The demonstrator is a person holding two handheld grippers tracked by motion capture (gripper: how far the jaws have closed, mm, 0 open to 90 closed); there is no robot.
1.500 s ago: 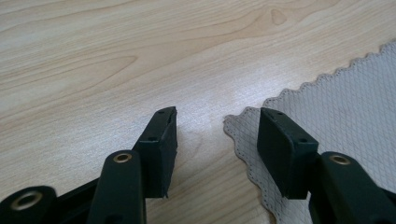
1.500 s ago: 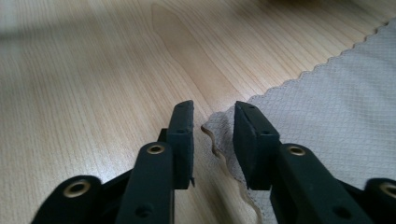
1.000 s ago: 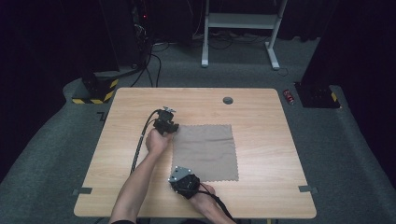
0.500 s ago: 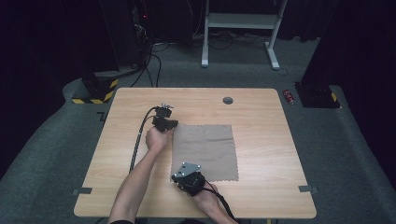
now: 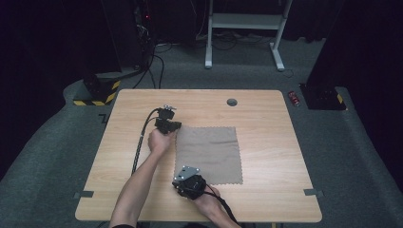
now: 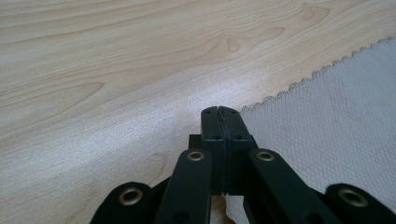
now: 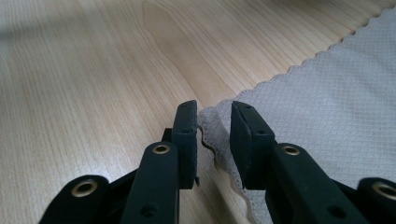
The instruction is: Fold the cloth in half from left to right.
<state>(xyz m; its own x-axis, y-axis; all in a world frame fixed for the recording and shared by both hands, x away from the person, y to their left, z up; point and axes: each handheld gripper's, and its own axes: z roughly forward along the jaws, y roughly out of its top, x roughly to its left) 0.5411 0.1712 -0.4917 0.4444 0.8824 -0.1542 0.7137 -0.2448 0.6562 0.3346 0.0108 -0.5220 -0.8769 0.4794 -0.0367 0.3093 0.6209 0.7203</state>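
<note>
Since a second ago, the left gripper (image 5: 173,127) has been closing at the far-left corner of the cloth (image 5: 209,154), while the right gripper (image 5: 183,178) has just been opening, its jaws now parting a little with the cloth's scalloped corner lying between them. The cloth is lying flat at the middle of the table (image 5: 266,118), nearly square, its slightly longer sides running from six toward twelve o'clock. The left gripper's jaws are pressing together at the cloth's ten o'clock corner, pinching its edge (image 6: 261,100). The right gripper is sitting at the seven o'clock corner (image 7: 212,126).
</note>
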